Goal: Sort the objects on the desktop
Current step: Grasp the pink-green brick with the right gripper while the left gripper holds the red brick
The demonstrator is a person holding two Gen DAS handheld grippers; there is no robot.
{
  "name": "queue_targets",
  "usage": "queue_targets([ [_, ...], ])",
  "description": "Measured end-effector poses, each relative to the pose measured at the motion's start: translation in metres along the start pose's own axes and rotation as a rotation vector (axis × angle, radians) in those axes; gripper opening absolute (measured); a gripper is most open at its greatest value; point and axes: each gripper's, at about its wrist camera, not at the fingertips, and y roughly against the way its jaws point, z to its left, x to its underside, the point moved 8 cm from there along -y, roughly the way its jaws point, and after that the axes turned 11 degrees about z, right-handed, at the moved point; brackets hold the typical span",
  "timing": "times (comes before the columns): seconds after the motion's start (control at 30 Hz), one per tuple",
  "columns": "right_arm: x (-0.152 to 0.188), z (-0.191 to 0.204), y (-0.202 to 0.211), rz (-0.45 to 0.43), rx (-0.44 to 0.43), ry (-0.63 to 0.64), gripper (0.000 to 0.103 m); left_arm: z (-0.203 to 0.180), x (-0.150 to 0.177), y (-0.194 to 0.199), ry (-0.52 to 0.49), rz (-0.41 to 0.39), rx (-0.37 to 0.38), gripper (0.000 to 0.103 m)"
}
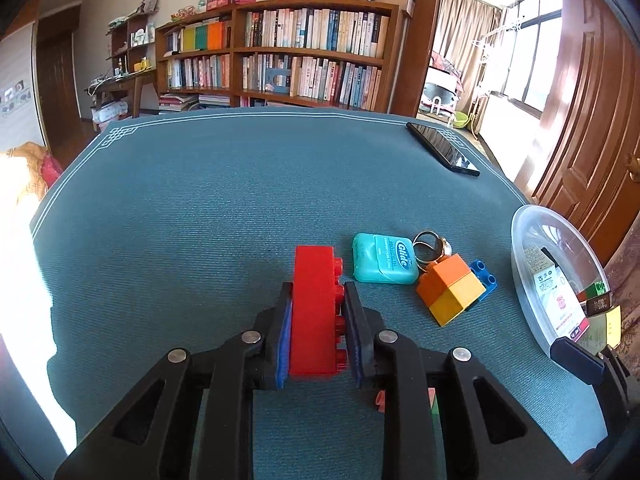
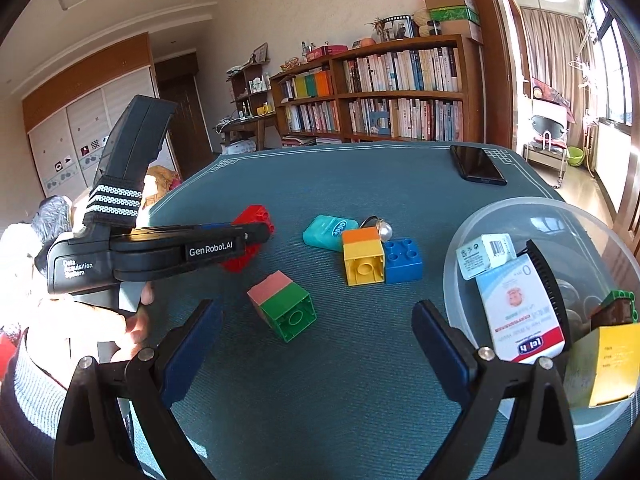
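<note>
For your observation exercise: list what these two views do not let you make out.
- Pink and green block: left wrist view shows only slivers behind the left gripper.
- Clear bowl contents: cut off by the right frame edge.
- Ring: mostly hidden behind the orange and yellow block.

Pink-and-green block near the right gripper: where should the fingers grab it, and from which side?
Probably the two flat green side walls of the pink-and-green block, coming from above and in front with the open right gripper. It lies tipped over, hollow underside facing the camera, clear of the other blocks, with bare cloth on both sides for the fingers.
</note>
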Motion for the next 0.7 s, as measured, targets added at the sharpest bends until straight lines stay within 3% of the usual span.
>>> queue_targets([
  [0.2, 0.002, 0.001, -0.021, 0.089, -0.052, -0.023, 0.098, 0.011, -0.002, 0.005, 0.033, -0.016, -0.011, 0.025],
  [0.4, -0.005, 0.008, -0.038, 0.15, -0.026, 0.019, 0.094, 0.024, -0.003, 0.005, 0.067, -0.018, -0.038, 0.025],
  [0.7, -0.012, 0.015, -0.072, 0.232, -0.012, 0.039, 0.063, 0.029, -0.003, 0.006, 0.075, -0.027, -0.045, 0.025],
])
